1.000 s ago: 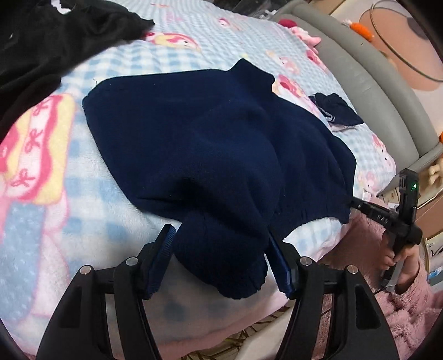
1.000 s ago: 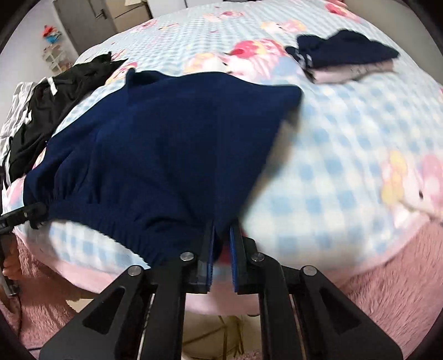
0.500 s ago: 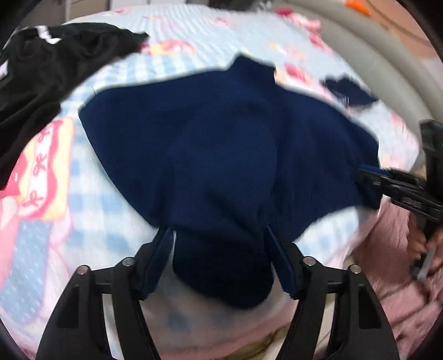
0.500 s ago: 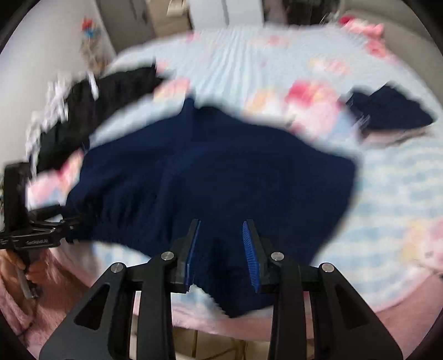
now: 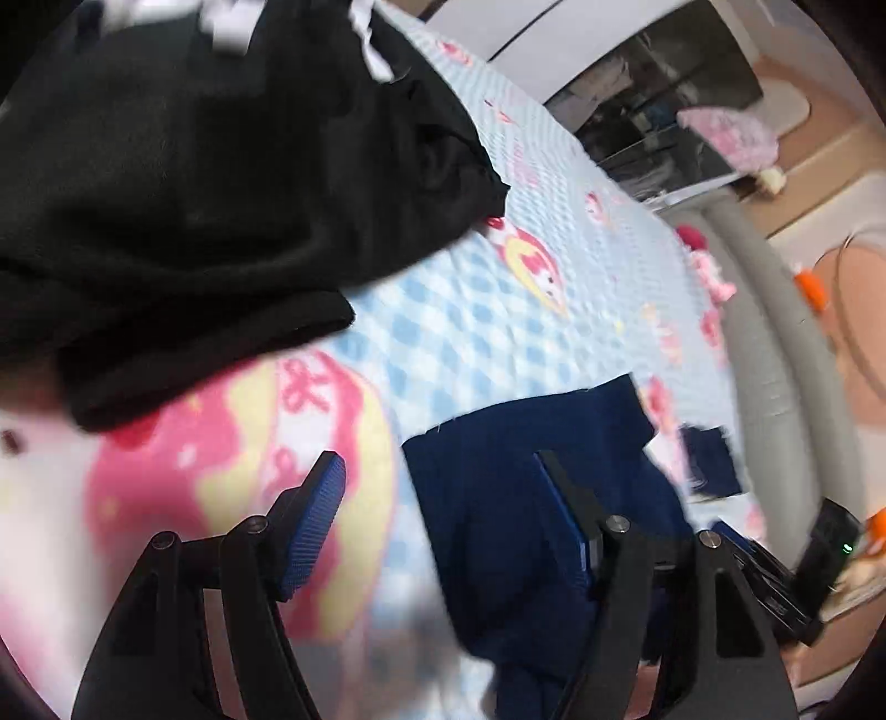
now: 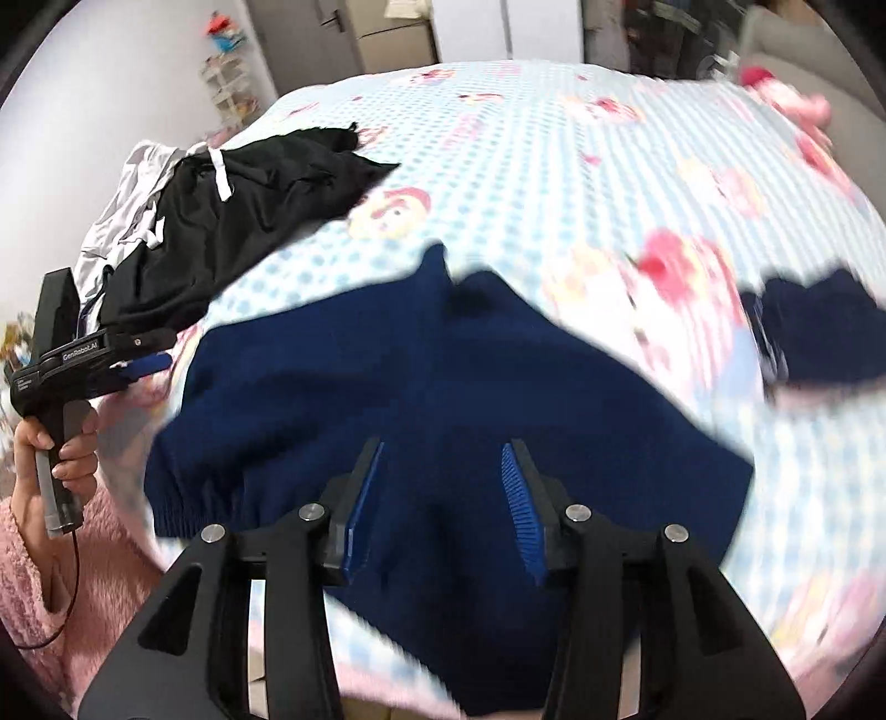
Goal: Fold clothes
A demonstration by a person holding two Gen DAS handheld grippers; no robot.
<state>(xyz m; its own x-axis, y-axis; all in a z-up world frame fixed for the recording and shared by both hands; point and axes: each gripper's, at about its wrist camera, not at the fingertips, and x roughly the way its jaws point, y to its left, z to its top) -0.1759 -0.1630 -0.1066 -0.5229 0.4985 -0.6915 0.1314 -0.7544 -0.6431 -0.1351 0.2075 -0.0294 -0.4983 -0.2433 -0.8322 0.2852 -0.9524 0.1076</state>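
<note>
Home bedroom. Bed with blue-checked cartoon-print blanket (image 6: 554,183) fills both views; grey padded bed frame (image 5: 775,354) at 3 o'clock in left view. Closet doors (image 6: 470,27) at 12 o'clock, toy shelf (image 6: 227,72) at 11 o'clock, loose black clothes (image 6: 232,210) at 10 o'clock in right view.

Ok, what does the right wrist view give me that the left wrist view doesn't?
Only the right wrist view shows the navy sweater whole, spread flat, plus the hand holding the left gripper beside its hem, and grey clothes. Only the left wrist view shows the grey bed edge and the black pile close up. Both show the checked blanket, the sweater and the small folded navy item.
</note>
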